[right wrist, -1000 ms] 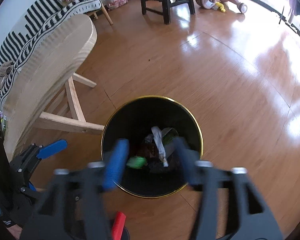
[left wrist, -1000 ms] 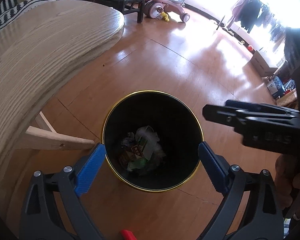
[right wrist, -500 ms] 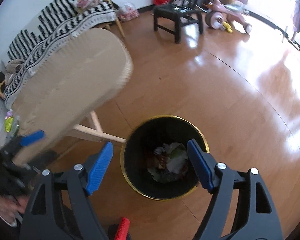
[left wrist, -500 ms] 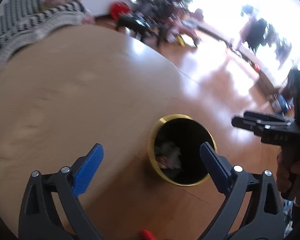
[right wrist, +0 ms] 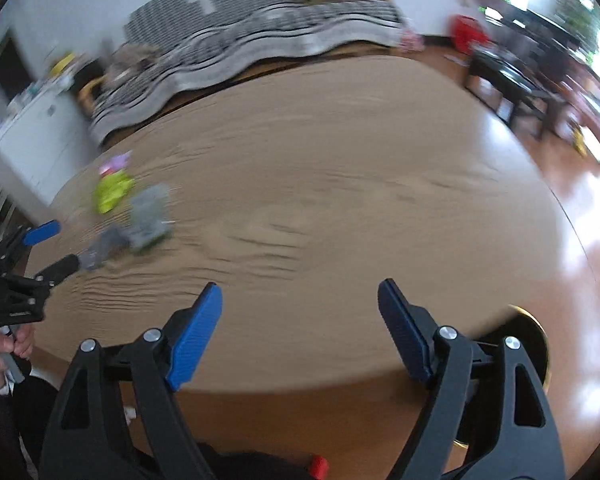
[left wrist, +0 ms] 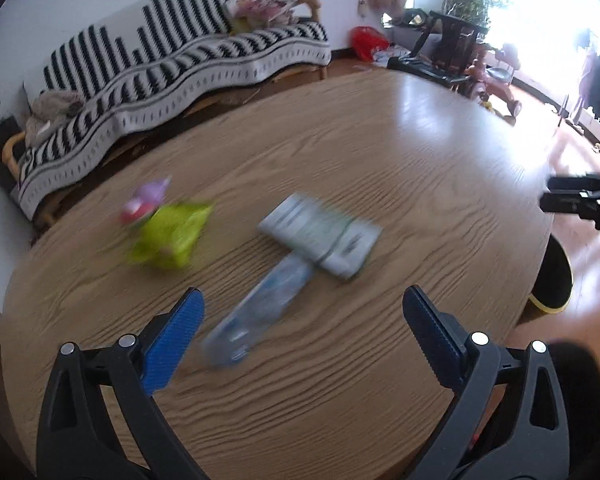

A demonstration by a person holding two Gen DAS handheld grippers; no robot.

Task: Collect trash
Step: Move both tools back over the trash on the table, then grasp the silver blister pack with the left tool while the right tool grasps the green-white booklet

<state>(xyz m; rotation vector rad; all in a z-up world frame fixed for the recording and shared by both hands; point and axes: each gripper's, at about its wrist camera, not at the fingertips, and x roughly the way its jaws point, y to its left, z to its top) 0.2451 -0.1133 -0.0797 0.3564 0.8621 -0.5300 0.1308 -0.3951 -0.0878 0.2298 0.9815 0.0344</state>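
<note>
Left tongs released, empty, above counter near edge; right tongs likewise. Clear bottle lies just ahead, touching folded paper. Straddle bottle mid-body, clench squarely; bin below right edge.

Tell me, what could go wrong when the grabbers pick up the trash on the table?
The flattened plastic bottle touches the folded paper pack, so the open left gripper might drag or nudge the pack while grabbing the bottle. The bin sits on the floor, half hidden under the table edge, so a dropped piece could miss it. The green wrapper looks light and crumpled and may slip from the pads.
</note>
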